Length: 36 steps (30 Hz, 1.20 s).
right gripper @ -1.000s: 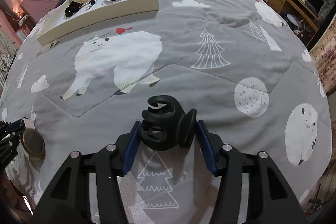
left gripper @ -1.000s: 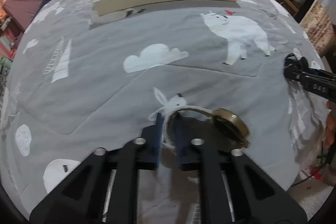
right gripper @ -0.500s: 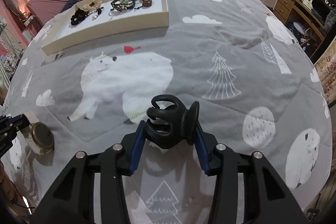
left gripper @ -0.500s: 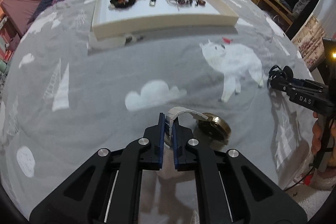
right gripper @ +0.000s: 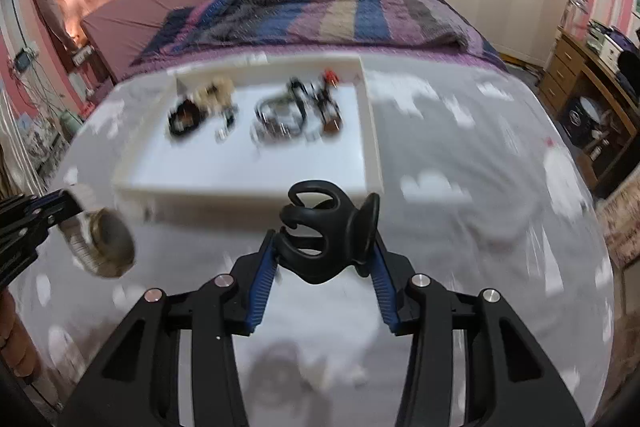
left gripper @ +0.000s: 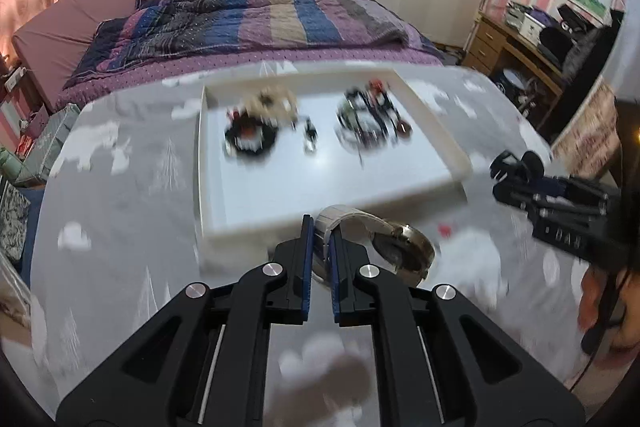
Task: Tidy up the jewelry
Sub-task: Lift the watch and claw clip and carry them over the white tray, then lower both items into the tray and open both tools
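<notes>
Left gripper (left gripper: 321, 227) pinches the pale band of a round brass-cased wristwatch (left gripper: 402, 253); case hangs just right of its tips. Right gripper (right gripper: 326, 247), jaws part-spread, clamps a glossy black plastic claw hair clip (right gripper: 326, 227). Shallow white rectangular tray (left gripper: 332, 183) with blurred jewelry lies ahead of both on grey printed quilt (right gripper: 460, 227).

The room is softly lit and a bit dim. The bed cover (left gripper: 120, 227) and the white tray (left gripper: 280, 187) look smeared with blur. The edges bend round and go dark.
</notes>
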Tool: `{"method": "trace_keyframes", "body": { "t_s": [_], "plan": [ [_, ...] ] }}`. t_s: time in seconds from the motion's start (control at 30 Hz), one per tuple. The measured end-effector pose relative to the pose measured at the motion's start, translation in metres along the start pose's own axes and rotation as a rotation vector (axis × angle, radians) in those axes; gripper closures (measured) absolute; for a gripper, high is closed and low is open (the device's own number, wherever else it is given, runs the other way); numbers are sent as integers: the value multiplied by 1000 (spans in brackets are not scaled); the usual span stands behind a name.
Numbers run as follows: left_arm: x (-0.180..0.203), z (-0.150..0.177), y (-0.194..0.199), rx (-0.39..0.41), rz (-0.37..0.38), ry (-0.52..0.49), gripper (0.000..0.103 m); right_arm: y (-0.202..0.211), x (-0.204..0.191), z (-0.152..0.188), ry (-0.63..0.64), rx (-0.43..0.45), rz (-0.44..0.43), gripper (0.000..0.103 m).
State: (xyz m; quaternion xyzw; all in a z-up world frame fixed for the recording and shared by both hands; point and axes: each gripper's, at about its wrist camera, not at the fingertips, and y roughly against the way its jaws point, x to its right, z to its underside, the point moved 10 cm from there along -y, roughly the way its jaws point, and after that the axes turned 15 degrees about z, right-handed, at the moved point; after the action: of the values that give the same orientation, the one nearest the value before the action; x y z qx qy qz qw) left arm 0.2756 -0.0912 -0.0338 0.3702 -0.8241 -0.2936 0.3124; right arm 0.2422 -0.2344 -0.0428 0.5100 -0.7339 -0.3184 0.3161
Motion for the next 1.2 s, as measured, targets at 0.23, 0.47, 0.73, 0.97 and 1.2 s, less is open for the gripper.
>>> {"method": "trace_keyframes", "body": {
  "t_s": [0.23, 0.47, 0.73, 0.97, 1.2],
  "plan": [
    [-45, -43, -58, -36, -81, 38, 96, -55, -28, -49, 18, -36, -8, 58],
    [-88, -36, -104, -110, -128, 110, 96, -108, -49, -43, 39, -95, 4, 58],
    [-105, -25, -115, -132, -146, 146, 96, -130, -54, -38, 47, -104, 29, 58],
    [-113, -18, -127, -150, -169, 164, 96, -130, -61, -38, 72, -84, 41, 57],
    [-105, -25, -109, -96, -200, 139, 45, -118, -56, -42, 42, -66, 36, 36]
  ]
}}
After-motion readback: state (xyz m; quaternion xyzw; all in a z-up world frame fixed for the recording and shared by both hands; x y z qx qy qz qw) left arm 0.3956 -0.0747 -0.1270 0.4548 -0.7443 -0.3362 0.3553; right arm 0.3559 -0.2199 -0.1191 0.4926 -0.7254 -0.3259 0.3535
